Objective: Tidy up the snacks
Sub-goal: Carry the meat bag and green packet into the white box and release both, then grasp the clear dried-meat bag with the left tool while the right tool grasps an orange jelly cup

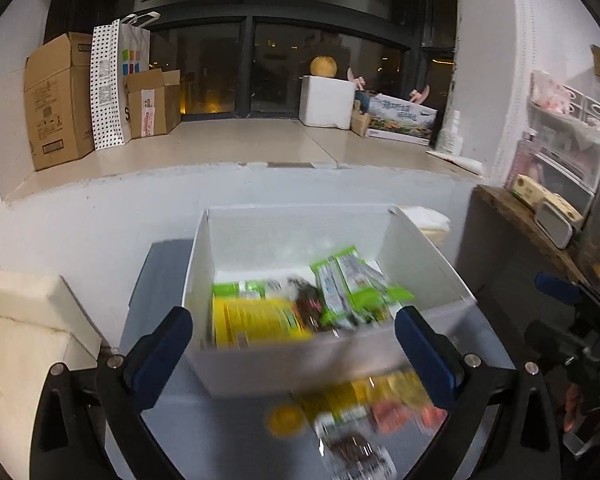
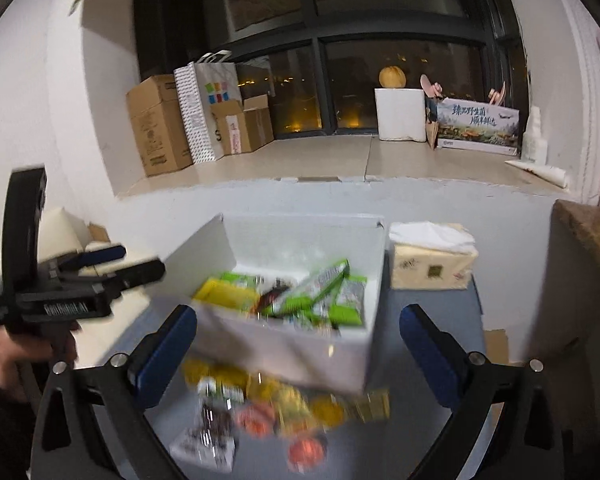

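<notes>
A white open box (image 1: 284, 364) stands on the grey-blue table, holding a yellow pack (image 1: 256, 320) and several green packets (image 1: 356, 288). Loose snacks (image 1: 356, 408), yellow, orange and dark, lie blurred on the table in front of it. My left gripper (image 1: 294, 316) is open, its blue pads wide on either side of the box's near wall and nothing between them. In the right wrist view the same box (image 2: 300, 354) and the loose snacks (image 2: 280, 404) sit ahead of my right gripper (image 2: 298, 314), also open and holding nothing. The left gripper (image 2: 132, 264) shows at the left there.
A tissue pack (image 2: 432, 260) lies right of the box. A cream cushion (image 1: 20, 340) is at the left and a wooden shelf (image 1: 516, 216) at the right. Cardboard boxes (image 1: 56, 100) and a white foam box (image 1: 326, 100) stand on the window ledge behind.
</notes>
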{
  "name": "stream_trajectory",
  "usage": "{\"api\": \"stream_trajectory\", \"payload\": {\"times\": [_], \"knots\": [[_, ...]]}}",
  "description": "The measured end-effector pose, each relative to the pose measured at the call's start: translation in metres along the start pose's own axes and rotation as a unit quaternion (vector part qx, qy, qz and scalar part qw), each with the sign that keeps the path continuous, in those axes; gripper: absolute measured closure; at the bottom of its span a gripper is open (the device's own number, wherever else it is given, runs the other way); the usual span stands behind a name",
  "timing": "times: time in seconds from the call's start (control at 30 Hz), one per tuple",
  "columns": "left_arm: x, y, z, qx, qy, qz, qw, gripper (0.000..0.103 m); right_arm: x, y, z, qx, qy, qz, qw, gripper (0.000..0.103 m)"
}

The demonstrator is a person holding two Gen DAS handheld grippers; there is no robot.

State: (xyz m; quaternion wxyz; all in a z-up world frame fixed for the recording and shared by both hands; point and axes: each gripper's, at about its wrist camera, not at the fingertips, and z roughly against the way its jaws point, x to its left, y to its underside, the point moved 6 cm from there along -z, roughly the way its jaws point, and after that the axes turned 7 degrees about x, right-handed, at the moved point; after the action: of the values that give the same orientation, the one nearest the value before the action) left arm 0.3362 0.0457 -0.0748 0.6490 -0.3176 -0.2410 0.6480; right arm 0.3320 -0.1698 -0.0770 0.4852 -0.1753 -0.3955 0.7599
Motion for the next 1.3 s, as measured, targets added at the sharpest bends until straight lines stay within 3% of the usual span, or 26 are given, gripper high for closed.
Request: {"api": "stream_trajectory", "payload": {"times": [0.23, 0.47, 0.9, 1.0, 1.07, 1.13, 1.3], "knots": [[-0.009, 0.086, 0.040, 0.015, 0.018, 0.044, 0.9987, 0.000, -0.002, 0.082, 0.016, 0.029, 0.018, 0.007, 0.999, 0.000], [-0.005, 0.152, 0.038, 0.063, 0.013, 0.085, 0.9943, 0.000, -0.005, 0.125, -0.007, 0.081, 0.017, -0.014, 0.996, 0.000], [-0.006, 0.168, 0.046, 0.073, 0.009, 0.077, 0.9943, 0.000, -0.002, 0.121, -0.083, 0.132, 0.004, -0.032, 0.991, 0.002], [-0.002, 0.172, 0.046, 0.075, 0.010, 0.083, 0.9937, 0.000, -0.002, 0.120, -0.098, 0.146, 0.006, -0.029, 0.989, 0.020], [0.001, 0.175, 0.042, 0.081, 0.008, 0.088, 0.9928, 0.000, -0.003, 0.120, -0.105, 0.159, 0.012, -0.033, 0.987, 0.051], [0.001, 0.177, 0.038, 0.086, 0.009, 0.091, 0.9921, 0.000, -0.005, 0.117, -0.103, 0.153, 0.008, -0.034, 0.988, 0.065], [-0.006, 0.180, 0.029, 0.094, 0.013, 0.083, 0.9920, 0.000, -0.005, 0.118, -0.096, 0.139, 0.006, -0.030, 0.990, 0.069]]}}
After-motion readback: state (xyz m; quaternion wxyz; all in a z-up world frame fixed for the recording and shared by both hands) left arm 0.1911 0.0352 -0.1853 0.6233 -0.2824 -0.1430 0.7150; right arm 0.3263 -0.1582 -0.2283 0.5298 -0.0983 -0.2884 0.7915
